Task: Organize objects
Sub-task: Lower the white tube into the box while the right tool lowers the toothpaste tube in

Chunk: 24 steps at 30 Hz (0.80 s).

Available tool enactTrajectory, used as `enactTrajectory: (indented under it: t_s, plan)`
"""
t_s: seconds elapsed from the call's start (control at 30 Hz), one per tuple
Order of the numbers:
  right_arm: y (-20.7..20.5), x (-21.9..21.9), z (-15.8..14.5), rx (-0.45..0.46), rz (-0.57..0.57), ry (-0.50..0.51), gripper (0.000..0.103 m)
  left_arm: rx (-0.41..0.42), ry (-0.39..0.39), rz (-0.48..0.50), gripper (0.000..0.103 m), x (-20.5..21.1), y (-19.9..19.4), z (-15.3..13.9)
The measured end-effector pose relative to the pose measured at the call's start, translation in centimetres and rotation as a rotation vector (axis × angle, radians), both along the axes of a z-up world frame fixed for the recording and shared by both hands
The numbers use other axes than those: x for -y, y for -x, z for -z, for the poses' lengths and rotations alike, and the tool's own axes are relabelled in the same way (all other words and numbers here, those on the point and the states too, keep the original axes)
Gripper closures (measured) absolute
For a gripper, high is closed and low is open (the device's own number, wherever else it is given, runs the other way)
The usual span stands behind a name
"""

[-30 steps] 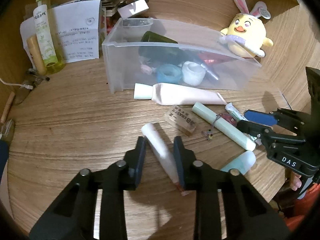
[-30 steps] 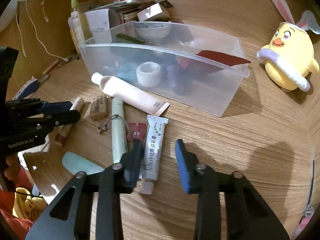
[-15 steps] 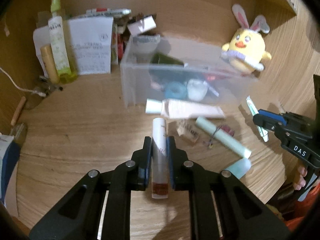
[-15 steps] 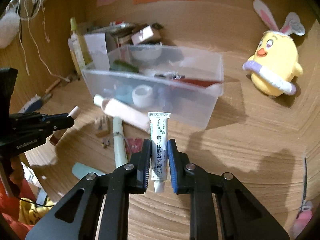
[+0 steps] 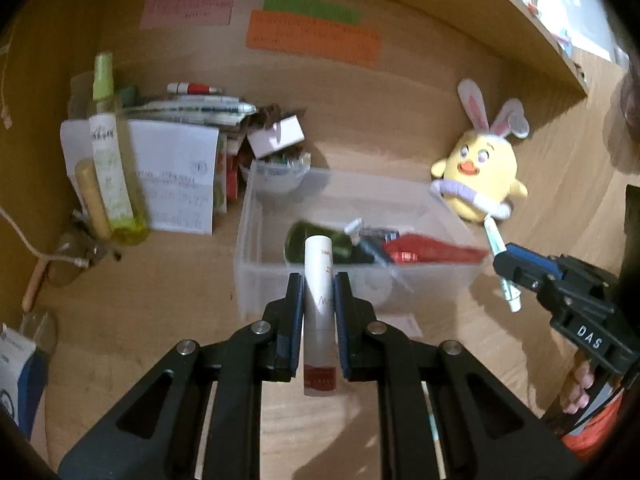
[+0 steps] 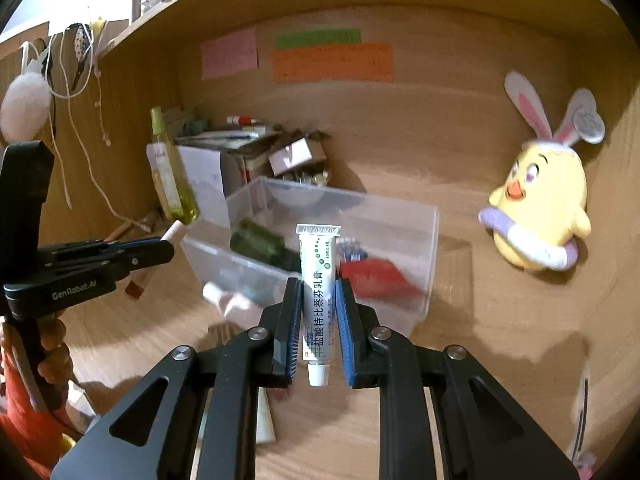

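My left gripper is shut on a white tube with a dark red end, held in the air in front of the clear plastic bin. My right gripper is shut on a small white ointment tube with green print, cap toward me, also held in front of the bin. The bin holds a dark green bottle and a red packet. The right gripper with its tube shows at the right of the left wrist view. The left gripper shows at the left of the right wrist view.
A yellow chick plush with rabbit ears stands right of the bin. A green spray bottle, papers and small boxes are stacked at the back left. A pinkish tube lies on the wooden desk in front of the bin. Sticky notes hang on the back wall.
Both grippers closed on their tubes and lifted them off the desk. They now hold them higher and nearer the bin, so the loose items on the desk have dropped out of view.
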State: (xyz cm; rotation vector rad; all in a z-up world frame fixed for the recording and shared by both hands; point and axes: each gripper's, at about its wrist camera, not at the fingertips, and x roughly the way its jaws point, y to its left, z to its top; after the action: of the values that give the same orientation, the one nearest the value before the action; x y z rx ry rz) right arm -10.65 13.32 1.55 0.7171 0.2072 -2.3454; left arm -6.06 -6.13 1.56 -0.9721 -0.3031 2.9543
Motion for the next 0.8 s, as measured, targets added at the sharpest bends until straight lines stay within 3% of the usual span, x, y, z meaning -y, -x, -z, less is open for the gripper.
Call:
enactTrajectory:
  t_s: [0.27, 0.43, 0.8]
  plan:
    - [3.4, 1.5, -1.8, -0.010, 0.010, 0.016, 0.087, -0.033, 0.038, -0.027, 0.089, 0.9, 3.2, -2.3]
    - [5.6, 3.2, -2.1, 0.003, 0.008, 0.011, 0.087, -0.011, 0.048, -0.040, 0.089, 1.8, 6.1, -2.6]
    - [9.2, 6.9, 2.5, 0.100, -0.010, -0.121, 0.087, 0.119, 0.064, -0.037, 0.089, 2.3, 11.0, 0.8]
